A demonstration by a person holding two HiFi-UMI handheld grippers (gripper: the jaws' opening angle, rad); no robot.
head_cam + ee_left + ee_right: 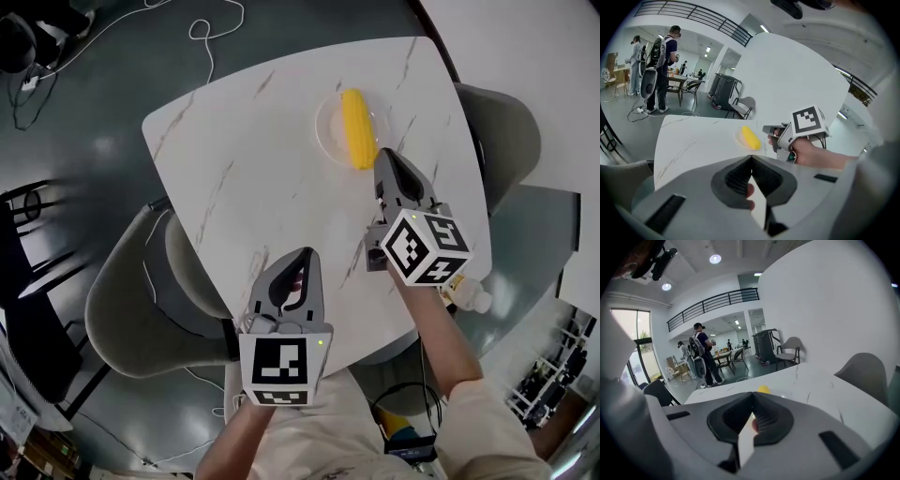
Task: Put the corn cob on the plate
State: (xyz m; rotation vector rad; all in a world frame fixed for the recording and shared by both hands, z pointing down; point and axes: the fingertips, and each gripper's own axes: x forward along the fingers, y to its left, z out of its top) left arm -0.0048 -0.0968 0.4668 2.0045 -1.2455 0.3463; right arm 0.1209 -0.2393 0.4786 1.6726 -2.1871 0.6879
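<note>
A yellow corn cob (pixel 356 127) lies on a small white plate (pixel 325 128) at the far side of the marble table (pixel 253 159). My right gripper (pixel 386 155) hovers just in front of the cob, a little above the table, shut with nothing between its jaws. In the right gripper view only the cob's tip (pixel 763 389) shows over the closed jaws. My left gripper (pixel 305 253) hangs over the near table edge, shut and empty. The left gripper view shows the corn cob (pixel 750 137) on the plate (pixel 738 138) with the right gripper (pixel 767 129) beside it.
Grey chairs stand at the table's left (pixel 141 300) and right (pixel 506 131). A bottle (pixel 466 292) shows below my right hand. Cables (pixel 202 33) lie on the floor beyond the table. People (pixel 661 65) stand at a far table.
</note>
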